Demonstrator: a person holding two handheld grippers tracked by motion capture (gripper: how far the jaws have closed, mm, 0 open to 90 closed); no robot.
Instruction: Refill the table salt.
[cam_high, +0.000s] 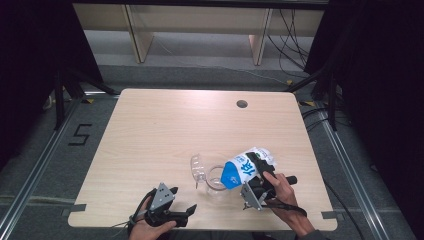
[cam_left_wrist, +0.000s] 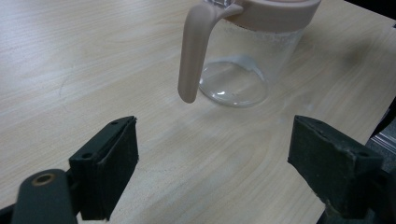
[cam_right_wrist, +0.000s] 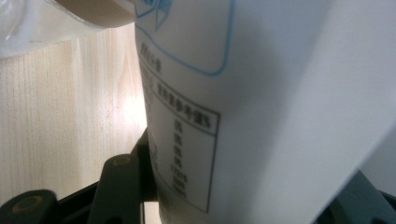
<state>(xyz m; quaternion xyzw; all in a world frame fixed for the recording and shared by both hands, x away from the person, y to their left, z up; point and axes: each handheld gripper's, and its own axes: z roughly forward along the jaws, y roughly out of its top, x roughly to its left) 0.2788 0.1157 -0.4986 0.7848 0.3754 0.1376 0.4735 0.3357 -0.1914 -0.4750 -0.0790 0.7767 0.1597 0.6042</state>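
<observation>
- My right tongs (cam_high: 256, 176) hold a white and blue carton (cam_high: 246, 167). The jaws press on its two sides, and in the right gripper view the printed side of the carton (cam_right_wrist: 243, 107) stands directly between them.
- The carton is tilted over. Its blue end points down and to the left, just above the open mouth of the clear jug (cam_high: 216, 179).
- The jug stands upright on the desk (cam_high: 165, 130), near the front edge, and it is between my two hands. I cannot tell whether the carton touches its rim.
- In the left gripper view the jug (cam_left_wrist: 243, 70) has a pale pink rim and a pale pink handle, and the handle hangs down on the side toward my left tongs.
- My left tongs (cam_high: 175, 207) are wide apart and hold nothing. They rest low near the front edge of the desk, to the left of the jug, and they point at it with bare desk in between.
- A clear plastic lid (cam_high: 197, 167) lies on the desk just beside the jug, on its left side.
</observation>
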